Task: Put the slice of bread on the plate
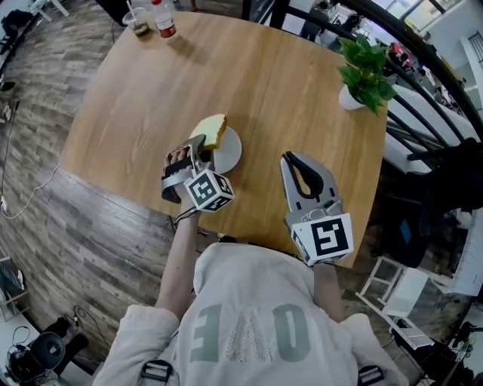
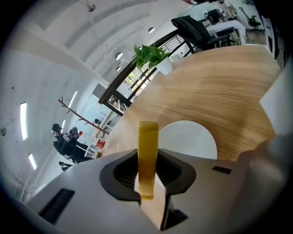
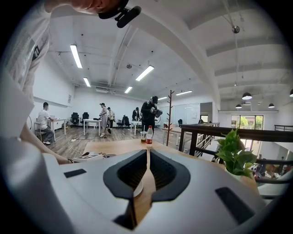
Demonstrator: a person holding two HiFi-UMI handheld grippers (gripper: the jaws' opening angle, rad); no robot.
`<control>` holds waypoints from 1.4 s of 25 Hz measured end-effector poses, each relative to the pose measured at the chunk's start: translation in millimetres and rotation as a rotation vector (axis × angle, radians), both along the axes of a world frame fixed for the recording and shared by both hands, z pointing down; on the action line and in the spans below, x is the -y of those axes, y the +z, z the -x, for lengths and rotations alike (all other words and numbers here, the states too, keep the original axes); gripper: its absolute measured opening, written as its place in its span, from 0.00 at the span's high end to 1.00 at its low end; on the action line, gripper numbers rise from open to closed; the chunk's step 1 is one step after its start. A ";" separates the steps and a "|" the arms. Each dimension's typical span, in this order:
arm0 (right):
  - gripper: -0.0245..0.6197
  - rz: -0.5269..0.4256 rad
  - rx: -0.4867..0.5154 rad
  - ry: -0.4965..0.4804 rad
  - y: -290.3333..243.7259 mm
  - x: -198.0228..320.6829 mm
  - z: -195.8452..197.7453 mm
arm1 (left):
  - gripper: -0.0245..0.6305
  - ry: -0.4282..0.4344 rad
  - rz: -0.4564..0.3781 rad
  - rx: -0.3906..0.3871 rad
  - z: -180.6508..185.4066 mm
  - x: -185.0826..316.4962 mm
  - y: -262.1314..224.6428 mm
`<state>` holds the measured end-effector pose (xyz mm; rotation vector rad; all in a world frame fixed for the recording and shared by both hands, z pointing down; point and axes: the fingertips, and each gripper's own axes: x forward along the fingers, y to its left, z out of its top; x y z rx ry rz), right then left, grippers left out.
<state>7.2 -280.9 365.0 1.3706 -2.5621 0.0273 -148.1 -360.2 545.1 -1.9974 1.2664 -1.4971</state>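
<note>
A slice of bread (image 1: 212, 132) with a yellow crust stands on edge between the pads of my left gripper (image 1: 201, 148), which is shut on it. The slice hangs just over the near rim of a small white plate (image 1: 229, 151) on the wooden table. In the left gripper view the slice (image 2: 148, 151) is seen edge-on, with the plate (image 2: 190, 139) right behind it. My right gripper (image 1: 293, 161) hovers to the right of the plate with its jaws shut on nothing. In the right gripper view the fingertips meet (image 3: 147, 154) and a bit of the plate (image 3: 137, 188) shows below them.
A potted green plant (image 1: 364, 69) stands at the table's far right corner. A bottle (image 1: 164, 19) and a cup (image 1: 138, 22) stand at the far left edge. A black railing (image 1: 423, 83) runs along the right side. People stand far off in the room.
</note>
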 end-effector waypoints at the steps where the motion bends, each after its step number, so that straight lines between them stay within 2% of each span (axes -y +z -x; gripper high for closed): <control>1: 0.91 0.002 0.002 0.002 0.4 0.8 -0.3 | 0.82 0.005 0.001 0.007 -0.8 0.2 1.4; 6: 0.91 0.011 0.000 0.011 3.5 2.2 -2.2 | 0.82 0.019 0.056 0.011 -5.2 -1.6 10.3; 10: 0.91 0.014 -0.004 0.010 7.0 1.7 -4.8 | 0.78 0.008 0.125 -0.077 -13.1 -4.2 20.4; 14: 0.91 0.020 0.008 0.017 7.3 2.4 -7.6 | 0.61 0.011 0.209 -0.165 -21.0 -5.9 27.4; 19: 0.91 0.031 0.022 0.034 8.5 5.8 -9.2 | 0.51 0.023 0.269 -0.210 -25.3 -12.6 34.6; 23: 0.91 0.050 0.039 0.052 11.8 6.7 -8.0 | 0.38 0.029 0.308 -0.233 -25.5 -18.8 39.8; 25: 0.91 0.054 0.038 0.043 13.7 5.9 -3.5 | 0.32 0.036 0.312 -0.222 -23.8 -21.1 40.9; 27: 0.91 0.051 0.036 0.028 13.9 4.3 1.9 | 0.31 0.036 0.307 -0.218 -21.3 -23.0 39.4; 31: 0.91 0.039 0.035 0.018 10.4 3.1 7.5 | 0.29 0.016 0.263 -0.274 -17.7 -22.4 20.3; 33: 0.91 0.033 0.037 0.019 8.4 4.4 8.0 | 0.29 -0.007 0.210 -0.373 -17.0 -16.7 -4.9; 35: 0.91 0.022 0.043 0.021 5.0 6.9 7.6 | 0.29 -0.042 0.123 -0.536 -15.4 -6.0 -42.8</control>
